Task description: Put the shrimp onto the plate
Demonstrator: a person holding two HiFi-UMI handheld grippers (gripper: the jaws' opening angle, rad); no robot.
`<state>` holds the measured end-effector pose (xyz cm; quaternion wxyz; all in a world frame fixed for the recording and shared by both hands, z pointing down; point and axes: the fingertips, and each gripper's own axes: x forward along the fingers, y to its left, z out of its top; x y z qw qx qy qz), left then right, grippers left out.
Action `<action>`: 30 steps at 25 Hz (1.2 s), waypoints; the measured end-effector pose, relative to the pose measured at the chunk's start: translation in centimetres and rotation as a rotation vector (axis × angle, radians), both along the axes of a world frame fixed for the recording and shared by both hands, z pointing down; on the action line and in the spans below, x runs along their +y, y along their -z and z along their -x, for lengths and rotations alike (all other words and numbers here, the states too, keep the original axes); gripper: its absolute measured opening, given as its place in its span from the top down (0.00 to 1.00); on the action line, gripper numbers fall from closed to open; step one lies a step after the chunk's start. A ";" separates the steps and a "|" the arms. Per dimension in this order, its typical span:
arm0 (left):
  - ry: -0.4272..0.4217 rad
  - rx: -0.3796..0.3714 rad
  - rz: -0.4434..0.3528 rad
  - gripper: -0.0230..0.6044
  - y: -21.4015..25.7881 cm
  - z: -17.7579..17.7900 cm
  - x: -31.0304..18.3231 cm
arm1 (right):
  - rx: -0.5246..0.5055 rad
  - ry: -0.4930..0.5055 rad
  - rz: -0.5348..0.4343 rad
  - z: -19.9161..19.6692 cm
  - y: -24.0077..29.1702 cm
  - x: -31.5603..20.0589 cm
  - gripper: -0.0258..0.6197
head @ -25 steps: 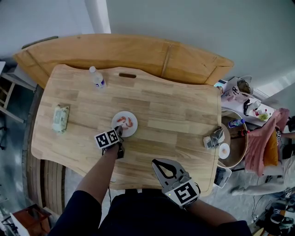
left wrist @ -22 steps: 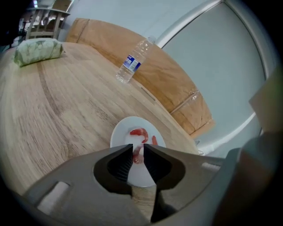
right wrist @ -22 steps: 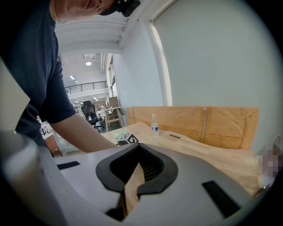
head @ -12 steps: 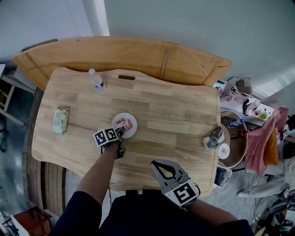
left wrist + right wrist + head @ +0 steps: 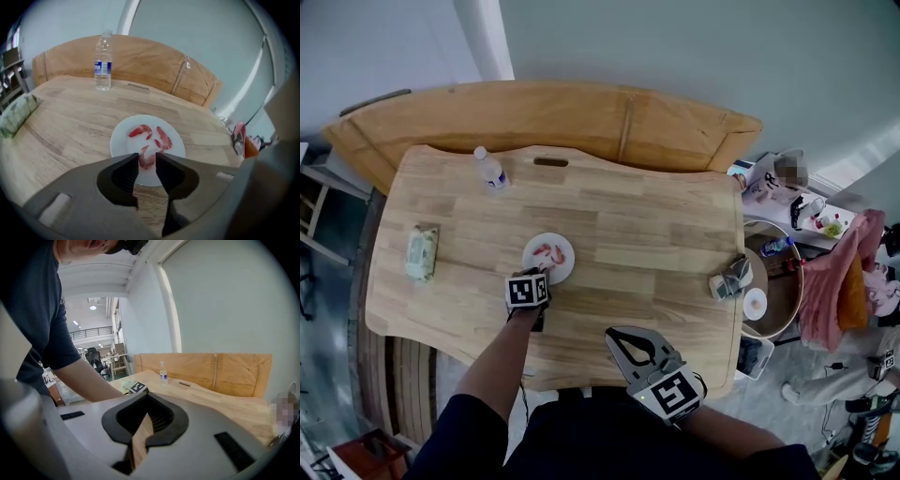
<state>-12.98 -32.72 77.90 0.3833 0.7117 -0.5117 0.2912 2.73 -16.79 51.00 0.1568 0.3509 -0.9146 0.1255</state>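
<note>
A small white plate (image 5: 529,256) sits mid-table with three pink shrimp on it (image 5: 547,251). In the left gripper view two shrimp (image 5: 140,131) (image 5: 163,138) lie on the plate's (image 5: 123,141) far half. A third shrimp (image 5: 146,161) rests on the near half, between the tips of my left gripper (image 5: 147,157). Its jaws stand apart and the pads do not press on the shrimp. From the head view the left gripper (image 5: 540,273) hovers at the plate's near rim. My right gripper (image 5: 618,336) is held low over the table's near edge, shut and empty (image 5: 147,401).
A water bottle (image 5: 490,169) (image 5: 103,61) stands at the far left. A green wipes packet (image 5: 421,253) (image 5: 16,115) lies by the left edge. A grey object (image 5: 731,279) sits at the right edge. A wooden bench back (image 5: 581,108) runs behind the table.
My left gripper has drawn back a little toward me from the plate, and the third shrimp now lies on the plate. The right gripper has stayed put.
</note>
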 end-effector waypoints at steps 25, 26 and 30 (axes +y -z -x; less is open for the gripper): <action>0.237 0.664 -0.248 0.95 16.5 1.0 7.1 | -0.053 0.037 -0.061 3.2 3.3 2.9 0.95; 0.217 0.669 -0.261 0.95 17.5 1.0 7.8 | -0.051 0.036 -0.065 3.4 3.5 3.2 0.95; 0.105 0.642 -0.326 0.95 21.6 0.1 10.9 | -0.061 0.020 -0.077 4.1 4.5 3.9 0.95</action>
